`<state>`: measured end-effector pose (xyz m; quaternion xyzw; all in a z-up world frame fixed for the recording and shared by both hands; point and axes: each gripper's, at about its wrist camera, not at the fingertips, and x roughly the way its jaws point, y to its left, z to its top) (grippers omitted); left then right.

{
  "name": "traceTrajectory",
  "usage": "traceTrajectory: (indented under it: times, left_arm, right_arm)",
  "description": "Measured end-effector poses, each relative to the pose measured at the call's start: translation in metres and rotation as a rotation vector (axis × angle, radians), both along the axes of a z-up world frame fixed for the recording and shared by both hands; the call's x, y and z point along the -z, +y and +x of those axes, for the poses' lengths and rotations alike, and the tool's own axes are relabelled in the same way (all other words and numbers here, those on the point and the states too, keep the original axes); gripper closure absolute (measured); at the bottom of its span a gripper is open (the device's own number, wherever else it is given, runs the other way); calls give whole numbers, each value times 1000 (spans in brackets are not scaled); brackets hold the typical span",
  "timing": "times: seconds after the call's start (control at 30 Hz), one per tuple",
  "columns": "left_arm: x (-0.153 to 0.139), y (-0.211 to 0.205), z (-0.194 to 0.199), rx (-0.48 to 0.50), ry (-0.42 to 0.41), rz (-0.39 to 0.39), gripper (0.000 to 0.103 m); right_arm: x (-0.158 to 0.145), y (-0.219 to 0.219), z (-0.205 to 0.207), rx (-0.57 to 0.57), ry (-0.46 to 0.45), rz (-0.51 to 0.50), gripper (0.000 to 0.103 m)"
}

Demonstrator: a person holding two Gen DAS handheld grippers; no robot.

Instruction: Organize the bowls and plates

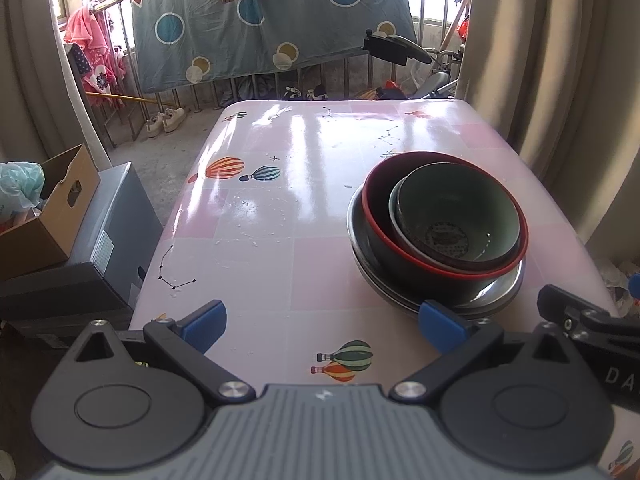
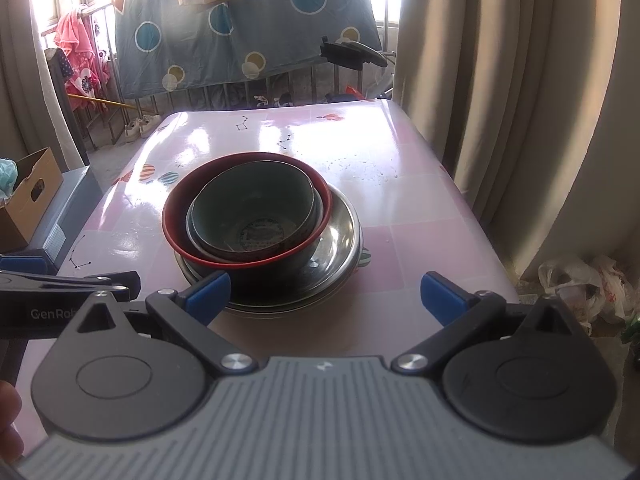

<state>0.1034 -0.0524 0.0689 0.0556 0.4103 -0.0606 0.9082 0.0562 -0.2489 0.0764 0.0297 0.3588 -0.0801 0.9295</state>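
One stack of dishes stands on the pink table (image 1: 280,208) (image 2: 420,200). At the bottom lie steel plates (image 1: 496,300) (image 2: 340,240). On them sits a black bowl with a red rim (image 1: 400,256) (image 2: 176,216), and a dark green bowl (image 1: 460,204) (image 2: 256,200) nests inside it. My left gripper (image 1: 324,326) is open above the near table edge, its right fingertip (image 1: 438,322) in front of the stack's near left rim. My right gripper (image 2: 326,298) is open too, its left fingertip (image 2: 208,294) in front of the stack's near rim. Neither holds anything.
A cardboard box (image 1: 48,212) on a grey crate (image 1: 112,236) stands left of the table. Curtains (image 1: 560,60) (image 2: 500,80) hang close on the right. Plastic bags (image 2: 580,288) lie on the floor at the right. A railing with hung bedding (image 1: 260,24) is beyond the far edge.
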Motion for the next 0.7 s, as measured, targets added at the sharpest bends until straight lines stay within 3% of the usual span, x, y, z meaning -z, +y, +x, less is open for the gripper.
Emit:
traceTrajectory:
  times: [0.7]
  left_arm:
    - [-3,2,0,-8,5,-7,1]
  right_arm:
    - [-3,2,1,-2,5,-5,1]
